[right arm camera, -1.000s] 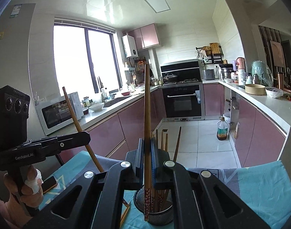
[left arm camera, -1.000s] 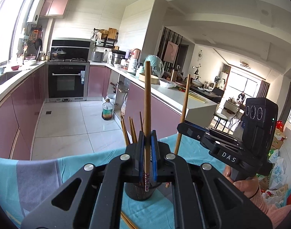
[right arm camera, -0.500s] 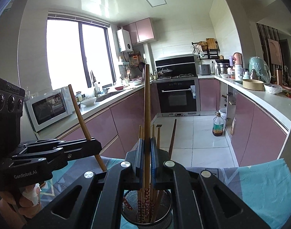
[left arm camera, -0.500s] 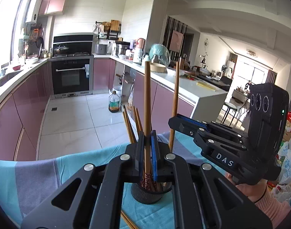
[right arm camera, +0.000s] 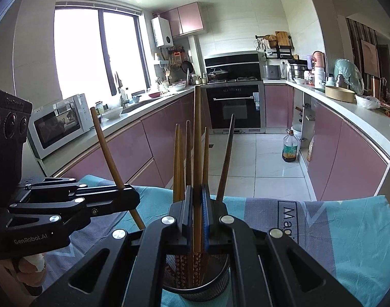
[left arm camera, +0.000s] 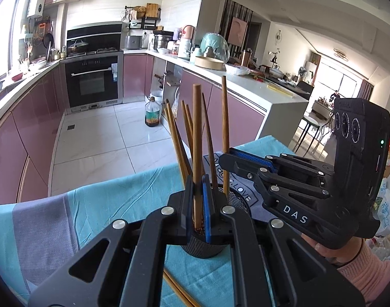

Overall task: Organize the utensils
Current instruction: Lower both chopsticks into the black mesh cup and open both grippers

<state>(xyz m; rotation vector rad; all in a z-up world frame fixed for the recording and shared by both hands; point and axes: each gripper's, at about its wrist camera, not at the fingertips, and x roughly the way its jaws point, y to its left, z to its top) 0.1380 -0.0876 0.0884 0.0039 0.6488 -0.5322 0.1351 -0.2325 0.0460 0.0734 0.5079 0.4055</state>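
Left wrist: chopstick (left arm camera: pixel 197 138) clamped in claw (left arm camera: pixel 198 194) (over holder (left arm camera: pixel 235 199)).

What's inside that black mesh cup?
The mesh cup holds several wooden chopsticks standing up with their patterned ends down. Each tool, left and right, pinches one more chopstick reaching into it. The cup's bottom is hidden behind the tools.

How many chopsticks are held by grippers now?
2. One chopstick is clamped upright in the left gripper, the other chopstick in the right gripper, both over the mesh holder. None seems hidden.
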